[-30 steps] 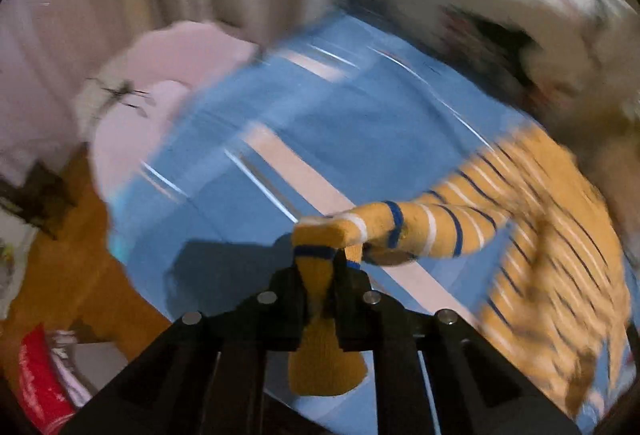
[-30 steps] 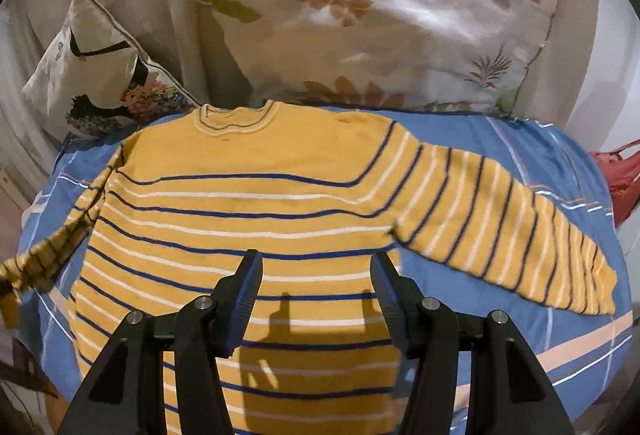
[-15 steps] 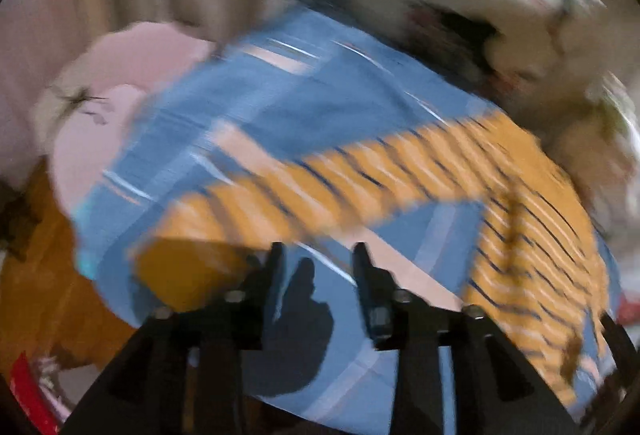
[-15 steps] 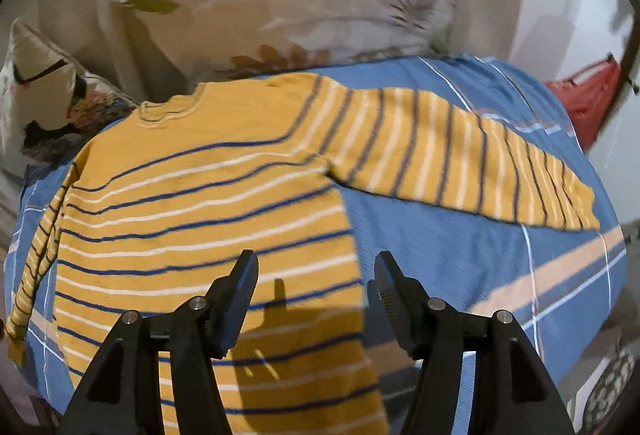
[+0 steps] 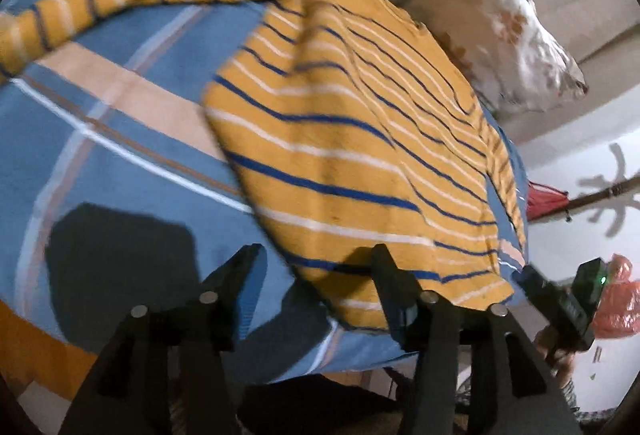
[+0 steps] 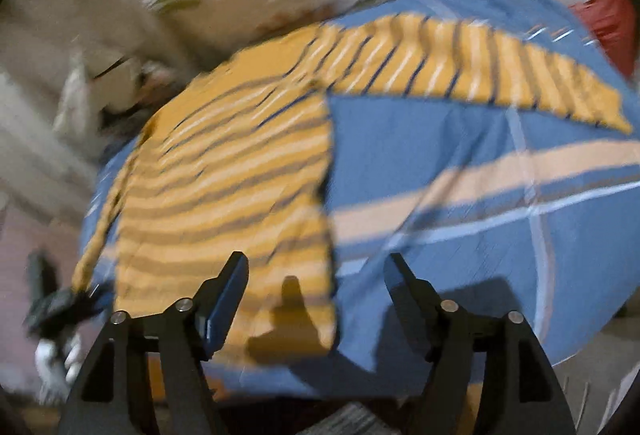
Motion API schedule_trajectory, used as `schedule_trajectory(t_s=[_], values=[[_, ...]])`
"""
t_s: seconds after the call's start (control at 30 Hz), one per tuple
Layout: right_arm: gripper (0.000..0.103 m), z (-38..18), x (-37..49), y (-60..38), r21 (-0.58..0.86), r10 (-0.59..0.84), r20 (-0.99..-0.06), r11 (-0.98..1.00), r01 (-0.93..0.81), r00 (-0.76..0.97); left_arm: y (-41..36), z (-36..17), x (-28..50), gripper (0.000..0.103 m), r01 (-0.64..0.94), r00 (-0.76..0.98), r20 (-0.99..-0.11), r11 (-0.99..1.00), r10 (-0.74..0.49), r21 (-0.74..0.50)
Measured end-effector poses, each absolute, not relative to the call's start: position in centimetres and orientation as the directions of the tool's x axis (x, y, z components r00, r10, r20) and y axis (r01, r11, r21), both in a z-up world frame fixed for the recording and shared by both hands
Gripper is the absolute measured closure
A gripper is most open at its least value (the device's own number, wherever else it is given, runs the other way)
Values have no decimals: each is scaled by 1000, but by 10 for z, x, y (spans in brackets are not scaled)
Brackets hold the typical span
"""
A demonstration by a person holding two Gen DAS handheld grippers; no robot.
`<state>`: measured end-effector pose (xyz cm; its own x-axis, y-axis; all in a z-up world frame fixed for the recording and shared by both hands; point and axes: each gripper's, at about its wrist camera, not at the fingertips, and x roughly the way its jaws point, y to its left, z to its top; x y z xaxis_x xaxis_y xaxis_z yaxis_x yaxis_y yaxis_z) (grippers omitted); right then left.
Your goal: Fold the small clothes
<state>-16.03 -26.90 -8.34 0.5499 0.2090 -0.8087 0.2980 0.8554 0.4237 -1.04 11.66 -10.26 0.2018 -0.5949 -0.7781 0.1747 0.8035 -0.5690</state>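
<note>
Both grippers, left [image 5: 316, 263] and right [image 6: 316, 271], gape empty above striped sweater [image 5: 360, 139] hem, lower frame; next, pinch corners.

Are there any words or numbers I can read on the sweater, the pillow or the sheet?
None to read.
Sweater: only stripes, no writing.
Pillow: a flower print, no words.
Sheet: plain bands and lines.
Right gripper: a green light; any label is too blurred.
</note>
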Motion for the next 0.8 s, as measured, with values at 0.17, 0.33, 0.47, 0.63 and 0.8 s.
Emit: schedule_trajectory(t_s=[0.17, 0.33, 0.47, 0.63, 0.8], values=[[23, -112, -167, -236, 492, 364, -798, 854, 171, 481, 87, -107, -16, 31, 213, 167, -746, 763, -644, -611], [45, -115, -154, -221, 470, 368, -794, 876, 106, 484, 77, -104, -19, 85, 167, 86, -764, 765, -639, -621], [87, -100, -149, -237, 659, 533, -687, 744, 114, 495, 102, -65, -32, 90, 108, 135, -749, 761, -648, -639], [84, -85, -171, -275, 880, 711, -445, 461, 117, 545, 143, -13, -56, 99, 70, 210, -799, 823, -564, -563], [38, -97, -190, -300, 721, 515, -660, 638, 270, 547, 182, -10, -64, 63, 15, 323, -818, 866, -477, -499]])
